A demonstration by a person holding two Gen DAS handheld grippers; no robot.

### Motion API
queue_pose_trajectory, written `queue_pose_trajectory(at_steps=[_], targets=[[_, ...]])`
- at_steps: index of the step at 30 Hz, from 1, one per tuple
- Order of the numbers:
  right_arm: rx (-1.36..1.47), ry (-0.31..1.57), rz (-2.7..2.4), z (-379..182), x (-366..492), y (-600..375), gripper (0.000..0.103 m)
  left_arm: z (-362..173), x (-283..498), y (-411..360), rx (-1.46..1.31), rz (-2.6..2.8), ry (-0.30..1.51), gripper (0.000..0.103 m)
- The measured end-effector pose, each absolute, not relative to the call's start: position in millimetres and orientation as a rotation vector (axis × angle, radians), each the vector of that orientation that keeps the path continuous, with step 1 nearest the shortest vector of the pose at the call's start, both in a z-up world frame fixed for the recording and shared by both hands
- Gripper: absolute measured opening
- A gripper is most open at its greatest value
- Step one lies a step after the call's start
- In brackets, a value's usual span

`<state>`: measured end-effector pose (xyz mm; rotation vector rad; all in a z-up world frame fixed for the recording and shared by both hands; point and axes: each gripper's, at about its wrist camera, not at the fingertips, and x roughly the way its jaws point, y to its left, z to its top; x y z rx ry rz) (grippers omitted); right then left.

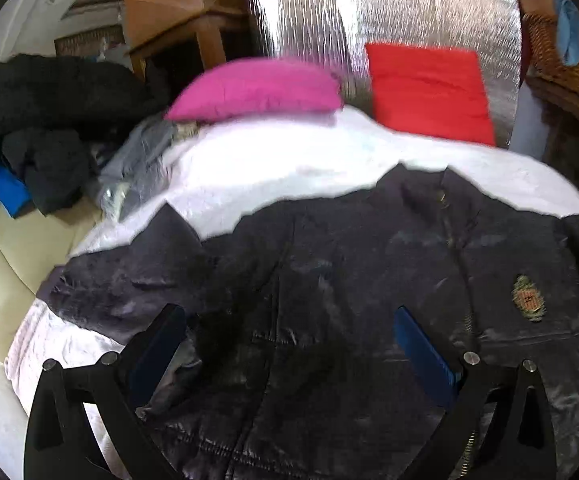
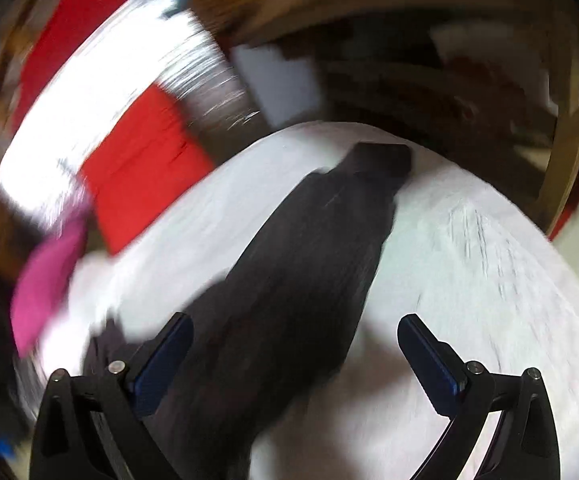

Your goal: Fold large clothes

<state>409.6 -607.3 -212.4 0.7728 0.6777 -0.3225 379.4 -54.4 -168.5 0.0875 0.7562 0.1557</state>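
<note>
A dark padded jacket (image 1: 329,300) lies spread front-up on a white sheet (image 1: 273,160), with a zip down its middle and an embroidered crest (image 1: 528,298) on the chest. My left gripper (image 1: 289,320) is open just above the jacket's lower body, holding nothing. In the blurred right wrist view one jacket sleeve (image 2: 321,240) stretches away across the white sheet (image 2: 469,280). My right gripper (image 2: 295,334) is open above the near part of that sleeve, holding nothing.
A pink cushion (image 1: 257,90) and a red cushion (image 1: 429,88) lie at the far side against a silver foil panel (image 1: 369,12). A pile of dark clothes (image 1: 45,120) lies at the left. Wicker baskets (image 1: 569,60) stand at the right.
</note>
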Motion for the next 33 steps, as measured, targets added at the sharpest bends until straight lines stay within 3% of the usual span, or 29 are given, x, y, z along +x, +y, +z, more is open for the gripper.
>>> queue_pose_trajectory(at_steps=[7, 9, 11, 14, 17, 27, 33], targets=[[1.027, 0.594, -0.27, -254, 453, -679, 0.103, -179, 387, -60, 0.125, 0.16, 0.754, 0.103], [1.035, 0.625, -0.291, -262, 468, -687, 0.097, -183, 389, -65, 0.155, 0.165, 0.744, 0.103], [1.019, 0.655, -0.326, -268, 474, -683, 0.08, -186, 392, -68, 0.175, 0.164, 0.747, 0.103], [0.984, 0.666, -0.356, -269, 481, -684, 0.03, -188, 395, -72, 0.18, 0.154, 0.764, 0.103], [0.954, 0.627, -0.349, -257, 477, -677, 0.017, -187, 394, -71, 0.176, 0.16, 0.754, 0.103], [0.539, 0.465, -0.136, -108, 424, -512, 0.016, -163, 384, -43, 0.097, 0.213, 0.697, 0.103], [0.396, 0.47, 0.029, -69, 389, -375, 0.016, -149, 373, -6, 0.027, 0.265, 0.664, 0.103]])
